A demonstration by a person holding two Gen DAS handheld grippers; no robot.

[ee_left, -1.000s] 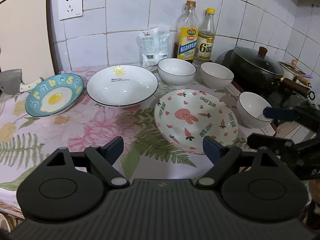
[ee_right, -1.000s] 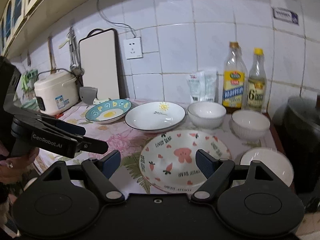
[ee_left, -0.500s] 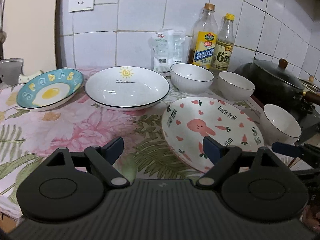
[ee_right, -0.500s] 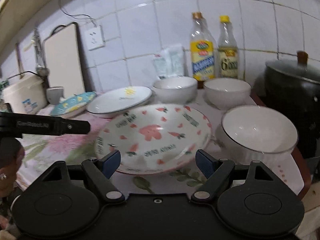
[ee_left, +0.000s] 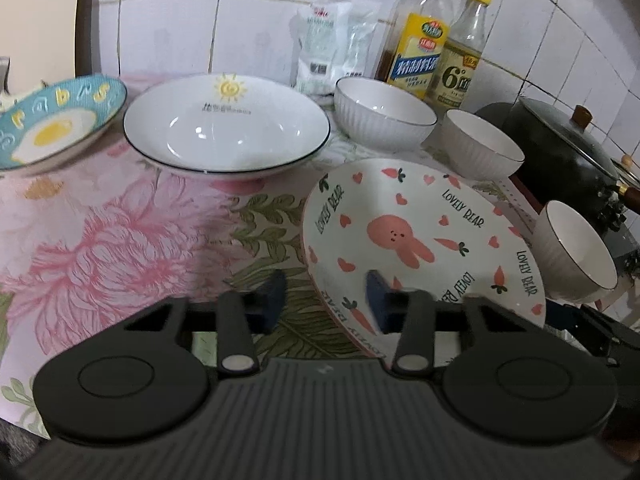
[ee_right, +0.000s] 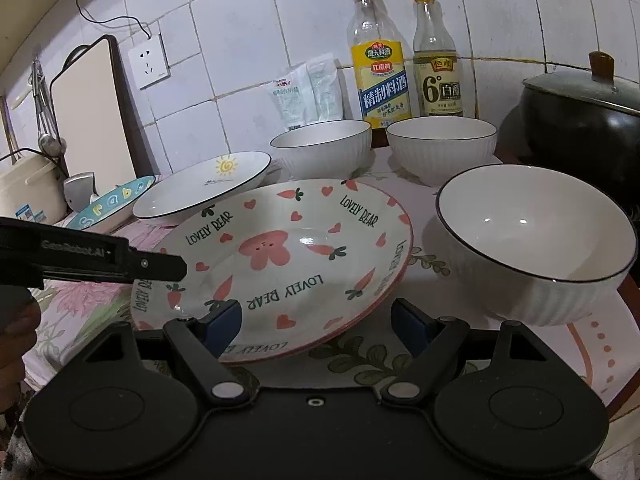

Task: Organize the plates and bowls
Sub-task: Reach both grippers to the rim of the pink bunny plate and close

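Left tool [ee_left: 326, 300] just narrowed, bunny plate [ee_left: 420, 216] rim between unpressed tips, right tool [ee_right: 318, 322] spread.

White tiled wall [ee_right: 240, 8] rises behind the floral counter cloth [ee_left: 100, 248]. A wall socket [ee_right: 149, 62] sits on it, just right of the leaning cutting board [ee_right: 88, 108].

Both views are looking dim and warm-less, with soft indoor light falling from above. Small glare spots are glinting inside the sun plate [ee_left: 226, 128] at 11 o'clock and the near bowl [ee_right: 536, 236] at 3 o'clock. The left gripper [ee_left: 326, 300] is showing motion blur at its blue pads. Fisheye distortion is bending the wall tiles [ee_right: 236, 20] toward the rims, and the corners are going black.
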